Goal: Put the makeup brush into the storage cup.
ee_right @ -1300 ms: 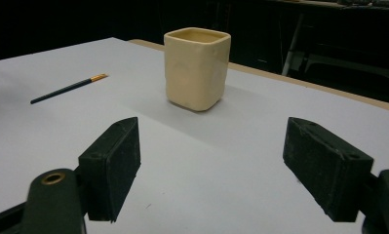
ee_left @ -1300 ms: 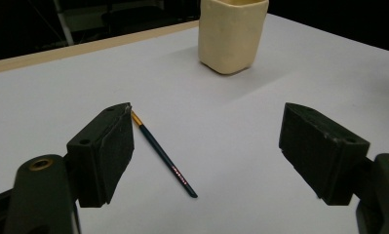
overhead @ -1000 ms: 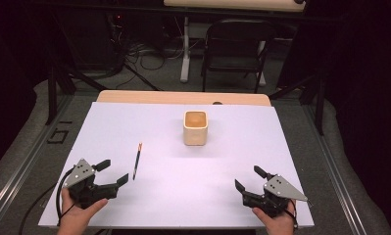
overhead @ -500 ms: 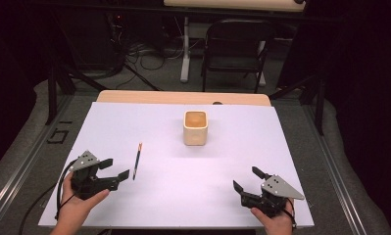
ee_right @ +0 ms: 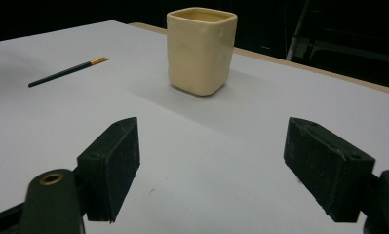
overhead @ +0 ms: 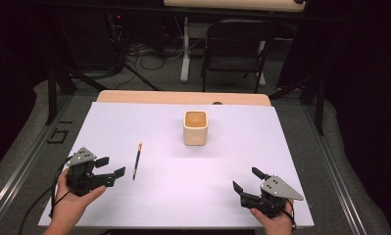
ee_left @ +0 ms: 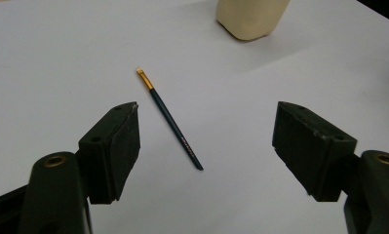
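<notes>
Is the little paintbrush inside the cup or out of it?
Out. The paintbrush lies flat on the white table, apart from the cream cup.

I see the counter covered in a smooth, matt white sheet that looks like paper, with a pale wood edge showing at the far side. The slim dark-green paintbrush has a lacquered, slightly glossy handle and a shiny gold metal ferrule. The cream square cup looks like glazed ceramic, softly glossy with a faintly uneven skin. My gripper fingers are matt black plastic with scuffed, rubbery pads.
</notes>
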`<state>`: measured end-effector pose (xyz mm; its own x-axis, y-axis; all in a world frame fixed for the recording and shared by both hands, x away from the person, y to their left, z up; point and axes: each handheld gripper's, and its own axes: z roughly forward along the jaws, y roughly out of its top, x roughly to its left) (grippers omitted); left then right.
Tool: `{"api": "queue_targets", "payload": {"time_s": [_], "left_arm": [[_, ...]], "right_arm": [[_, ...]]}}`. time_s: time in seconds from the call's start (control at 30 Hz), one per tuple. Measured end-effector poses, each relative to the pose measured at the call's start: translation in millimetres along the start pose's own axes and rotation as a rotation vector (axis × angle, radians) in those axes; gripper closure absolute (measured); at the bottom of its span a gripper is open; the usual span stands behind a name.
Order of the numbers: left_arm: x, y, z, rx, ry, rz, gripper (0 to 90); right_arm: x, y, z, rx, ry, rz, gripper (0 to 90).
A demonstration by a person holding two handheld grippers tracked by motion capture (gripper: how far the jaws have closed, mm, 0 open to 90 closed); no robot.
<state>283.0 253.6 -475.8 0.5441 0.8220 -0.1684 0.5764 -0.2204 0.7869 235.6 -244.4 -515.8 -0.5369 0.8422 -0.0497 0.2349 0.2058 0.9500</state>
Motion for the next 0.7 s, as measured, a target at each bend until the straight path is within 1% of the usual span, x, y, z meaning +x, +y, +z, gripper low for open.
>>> {"api": "queue_targets", "payload": {"time_s": [0.13, 0.17, 0.27, 0.33, 0.37, 0.4, 0.53, 0.63, 0.67, 0.7], "left_arm": [[-0.8, 2.5, 0.0, 0.009, -0.002, 0.001, 26.5], [-0.8, 2.5, 0.0, 0.009, -0.002, 0.001, 26.7], [-1.6, 6.3, -0.2, 0.031, -0.001, -0.001, 27.3], [-1.6, 7.2, 0.2, 0.036, 0.005, 0.000, 27.7], [-1.0, 9.8, 1.0, 0.062, 0.016, -0.004, 28.0], [-0.5, 11.2, 1.4, 0.078, 0.015, -0.007, 28.1], [-0.5, 16.5, 3.2, 0.123, 0.035, -0.010, 29.5], [0.3, 21.3, 4.2, 0.168, 0.045, 0.003, 30.5], [0.3, 21.3, 4.2, 0.168, 0.045, 0.003, 30.7], [0.4, 24.2, 5.8, 0.194, 0.044, 0.002, 31.1]], "right_arm": [[0.2, -0.1, -0.2, 0.004, 0.000, -0.001, 20.8], [0.2, -0.4, 0.4, -0.003, -0.001, 0.001, 20.8], [0.5, -0.7, 0.8, -0.003, 0.000, 0.004, 20.8], [0.8, -0.8, 0.9, -0.001, 0.000, 0.003, 20.7], [0.9, -0.8, 1.0, -0.001, 0.000, 0.004, 20.7], [1.0, -0.9, 1.1, -0.001, 0.001, 0.005, 20.7], [1.0, -1.1, 0.8, 0.010, 0.001, 0.002, 20.7], [1.1, -1.3, 1.0, 0.013, 0.001, 0.003, 20.7], [1.1, -1.4, 1.1, 0.013, 0.002, 0.004, 20.7], [1.2, -1.4, 1.0, 0.013, 0.002, 0.005, 20.7]]}}
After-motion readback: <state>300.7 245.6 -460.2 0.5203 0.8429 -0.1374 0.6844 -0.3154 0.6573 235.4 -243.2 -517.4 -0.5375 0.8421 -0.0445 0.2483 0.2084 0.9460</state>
